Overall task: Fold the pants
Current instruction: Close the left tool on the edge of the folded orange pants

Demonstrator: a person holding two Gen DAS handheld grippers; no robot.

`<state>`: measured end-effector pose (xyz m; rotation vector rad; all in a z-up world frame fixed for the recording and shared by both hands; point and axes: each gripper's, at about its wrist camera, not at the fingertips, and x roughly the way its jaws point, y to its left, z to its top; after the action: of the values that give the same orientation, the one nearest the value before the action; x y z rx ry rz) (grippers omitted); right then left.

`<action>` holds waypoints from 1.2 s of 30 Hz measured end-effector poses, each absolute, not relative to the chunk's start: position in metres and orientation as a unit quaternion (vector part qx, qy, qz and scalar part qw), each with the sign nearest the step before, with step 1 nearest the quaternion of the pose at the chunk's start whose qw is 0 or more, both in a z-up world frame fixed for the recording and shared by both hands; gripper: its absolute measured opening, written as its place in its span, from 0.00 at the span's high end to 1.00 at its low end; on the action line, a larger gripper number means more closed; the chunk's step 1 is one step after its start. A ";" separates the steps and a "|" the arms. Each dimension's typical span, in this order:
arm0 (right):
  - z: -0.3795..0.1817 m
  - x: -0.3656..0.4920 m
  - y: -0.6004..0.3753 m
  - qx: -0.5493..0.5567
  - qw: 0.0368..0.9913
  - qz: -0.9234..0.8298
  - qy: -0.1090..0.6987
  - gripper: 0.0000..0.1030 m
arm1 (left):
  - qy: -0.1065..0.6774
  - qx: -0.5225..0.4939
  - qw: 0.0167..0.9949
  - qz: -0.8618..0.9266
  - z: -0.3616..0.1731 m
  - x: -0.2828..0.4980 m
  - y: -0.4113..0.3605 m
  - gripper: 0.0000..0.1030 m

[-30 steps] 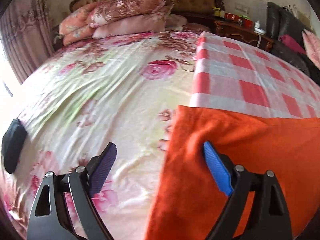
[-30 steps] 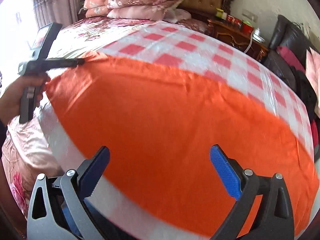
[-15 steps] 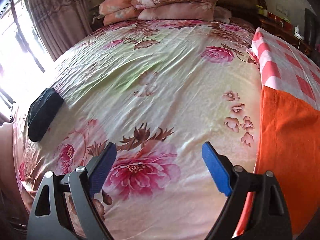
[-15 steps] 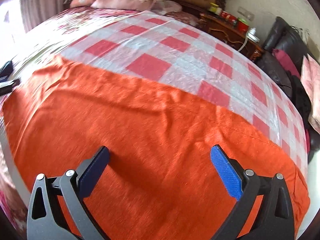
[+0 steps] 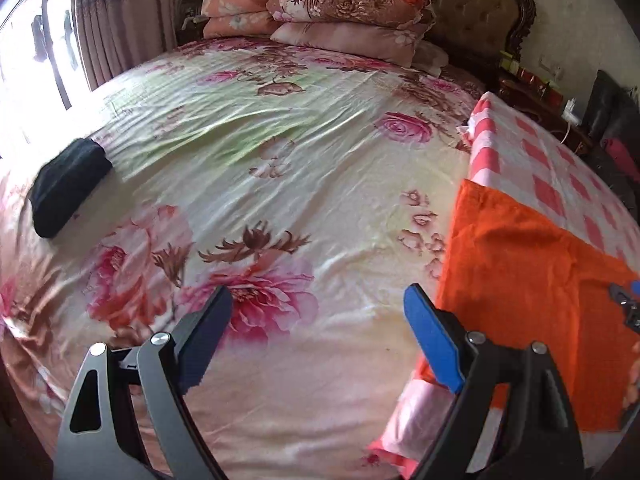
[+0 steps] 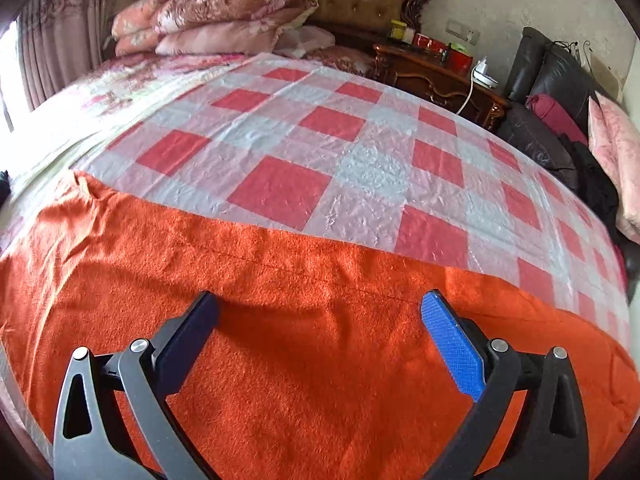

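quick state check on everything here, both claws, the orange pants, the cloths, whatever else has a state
left claw: open, empty, over the floral bedsheet
right claw: open, empty, over the orange pants
orange pants: spread flat, slightly wrinkled
checkered plastic cloth: spread flat under the pants
dark folded garment: lying folded on the sheet

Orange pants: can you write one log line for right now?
orange pants: flat on checkered sheet | left gripper: open | right gripper: open
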<state>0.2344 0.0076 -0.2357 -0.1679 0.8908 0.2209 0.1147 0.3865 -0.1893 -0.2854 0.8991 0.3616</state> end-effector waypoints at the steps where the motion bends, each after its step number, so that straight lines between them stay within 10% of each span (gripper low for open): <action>1: -0.237 0.236 0.006 -0.072 0.891 0.110 0.434 0.05 | 0.419 -0.189 0.877 0.140 -0.190 0.106 0.391 0.15; 14: -0.238 0.234 0.007 -0.065 0.892 0.108 0.434 0.05 | 0.328 -0.475 0.814 -0.068 -0.249 0.063 0.412 0.36; 18: -0.237 0.233 0.008 -0.072 0.894 0.104 0.430 0.05 | 0.354 -0.461 0.807 -0.107 -0.254 0.090 0.404 0.38; 25: -0.237 0.233 0.008 -0.074 0.894 0.103 0.429 0.05 | 0.384 -0.377 0.839 -0.080 -0.242 0.114 0.393 0.87; 36: -0.237 0.233 0.008 -0.073 0.894 0.104 0.430 0.05 | 0.367 -0.347 0.861 -0.053 -0.217 0.113 0.388 0.91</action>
<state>0.2334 0.0075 -0.2374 -0.1514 0.8913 0.2155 0.1134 0.3884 -0.2166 -0.7283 0.7703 -0.1111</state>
